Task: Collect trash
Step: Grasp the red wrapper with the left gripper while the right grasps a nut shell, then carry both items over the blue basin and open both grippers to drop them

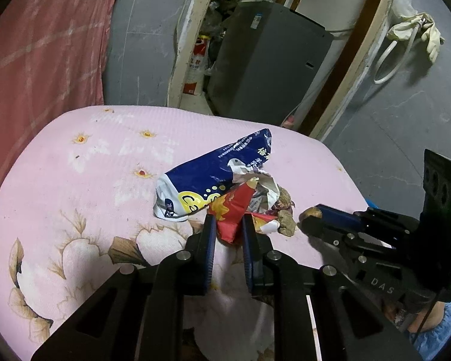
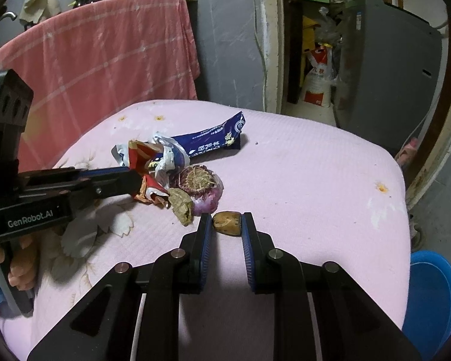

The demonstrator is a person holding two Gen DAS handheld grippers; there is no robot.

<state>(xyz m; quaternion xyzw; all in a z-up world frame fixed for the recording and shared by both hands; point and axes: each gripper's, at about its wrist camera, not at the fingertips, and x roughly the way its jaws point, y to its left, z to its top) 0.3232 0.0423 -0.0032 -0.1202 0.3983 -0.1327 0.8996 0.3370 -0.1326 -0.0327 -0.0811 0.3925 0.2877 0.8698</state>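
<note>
A heap of trash lies on a pink flowered cushion point(image 1: 75, 198). My left gripper point(image 1: 229, 221) is shut on a crumpled red wrapper point(image 1: 233, 210). Behind the wrapper lie a blue and white packet point(image 1: 213, 177) and crumpled paper point(image 1: 266, 189). In the right wrist view my right gripper point(image 2: 227, 221) is shut on a small brown chunk point(image 2: 227, 223), both pads touching its ends. Left of it sit a purple onion half point(image 2: 203, 188), a brownish scrap point(image 2: 181, 207), the red wrapper point(image 2: 141, 156) and the blue packet point(image 2: 210, 143). The left wrist view shows the right gripper point(image 1: 311, 215) from the side with the brown chunk point(image 1: 309, 212) at its tip.
A pink checked cloth point(image 2: 105, 54) hangs behind the cushion. A grey appliance point(image 1: 270, 60) and sacks point(image 2: 317, 81) fill the doorway beyond. A blue bin point(image 2: 430, 294) stands at floor level to the right. A hand point(image 2: 21, 264) holds the left gripper's handle.
</note>
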